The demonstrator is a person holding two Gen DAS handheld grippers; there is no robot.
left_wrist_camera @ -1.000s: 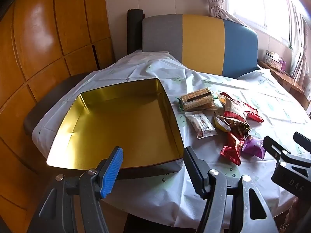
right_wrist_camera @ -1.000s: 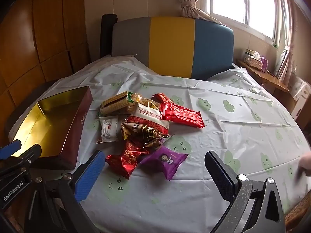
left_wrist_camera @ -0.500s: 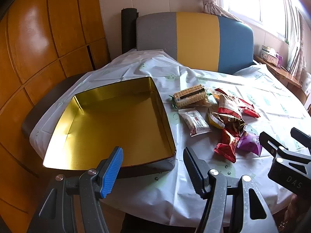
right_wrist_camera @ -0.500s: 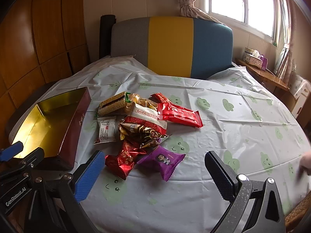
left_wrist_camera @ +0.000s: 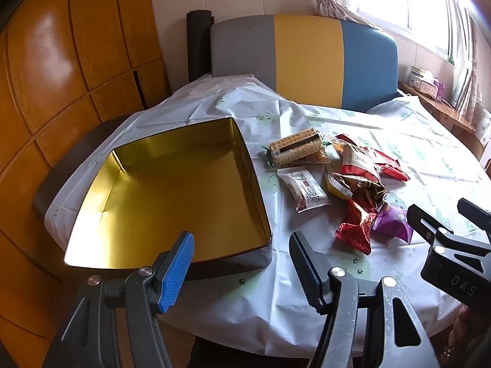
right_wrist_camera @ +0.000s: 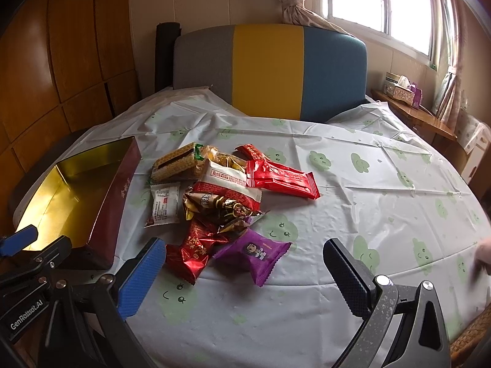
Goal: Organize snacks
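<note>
An open tin box with a gold inside [left_wrist_camera: 172,190] sits on the left of the table; it also shows in the right wrist view [right_wrist_camera: 73,190]. A pile of wrapped snacks lies to its right: a wafer pack [left_wrist_camera: 296,148], a white packet [left_wrist_camera: 305,188], a red packet [right_wrist_camera: 280,178], a shiny red packet [right_wrist_camera: 196,248] and a purple packet [right_wrist_camera: 254,251]. My left gripper [left_wrist_camera: 241,251] is open and empty above the box's near right corner. My right gripper [right_wrist_camera: 242,263] is open and empty, just short of the purple packet.
The round table wears a white cloth with green cloud prints [right_wrist_camera: 368,184]. A grey, yellow and blue chair back [right_wrist_camera: 270,67] stands at the far side. Wooden wall panels [left_wrist_camera: 46,76] are on the left. A side shelf with a tissue box [right_wrist_camera: 399,90] is at the right.
Both views have drawn back and shifted slightly; the box and snacks sit a little farther left and lower in the left wrist view. Both grippers stay open. No snack has moved.
</note>
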